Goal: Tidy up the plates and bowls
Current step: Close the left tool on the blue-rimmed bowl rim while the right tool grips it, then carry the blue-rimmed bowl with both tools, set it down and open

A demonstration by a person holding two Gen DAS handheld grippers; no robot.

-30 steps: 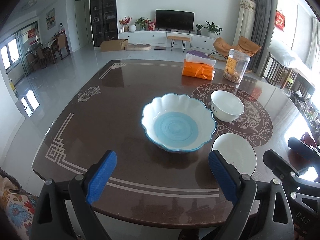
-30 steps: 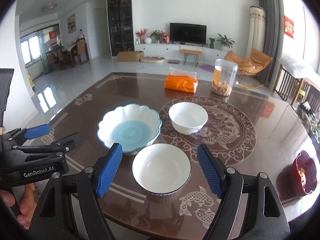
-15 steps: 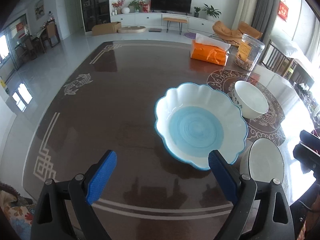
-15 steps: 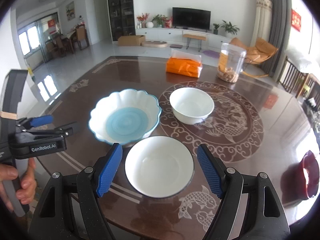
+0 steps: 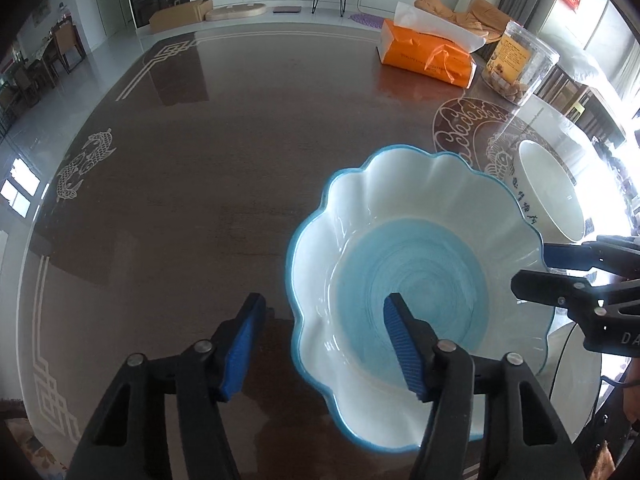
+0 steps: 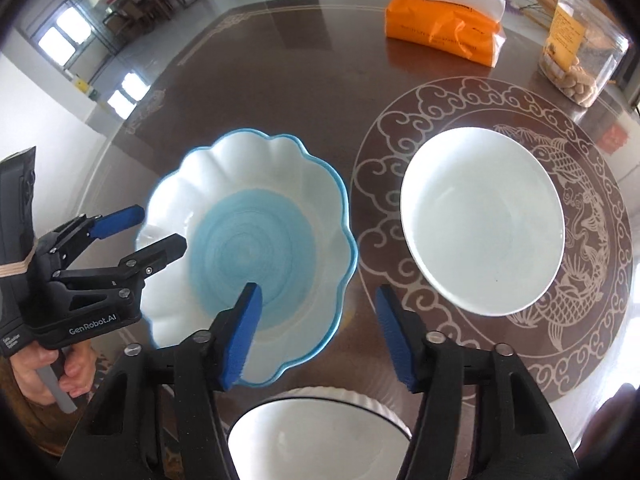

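Desk (image 5: 240, 160): dark brown, glossy, reflective, with pale inlaid border lines, fish motifs and a round cloud-and-fish medallion (image 6: 592, 240) on the right side. It sits in a living room with a white tiled floor and a white media cabinet along the far wall.

Count:
- 1 scalloped bowl (image 6: 256, 248), glazed, white with blue rim and blue swirl centre, desk middle.
- 2 plain white round bowls: one (image 6: 480, 220) on the medallion, right of the scalloped one; one (image 6: 320, 436) at the near edge, ribbed outside.
- 1 orange tissue pack (image 6: 440, 28), far side.
- 1 clear plastic jar (image 6: 580, 52) of snacks, far right.

Left gripper (image 5: 320, 344): jaws have just been closing; they straddle the scalloped bowl's left rim, one finger inside, one outside, not pressing on it yet.
Right gripper (image 6: 318, 332): jaws also just closing; they straddle the right rim the same way, no contact visible.
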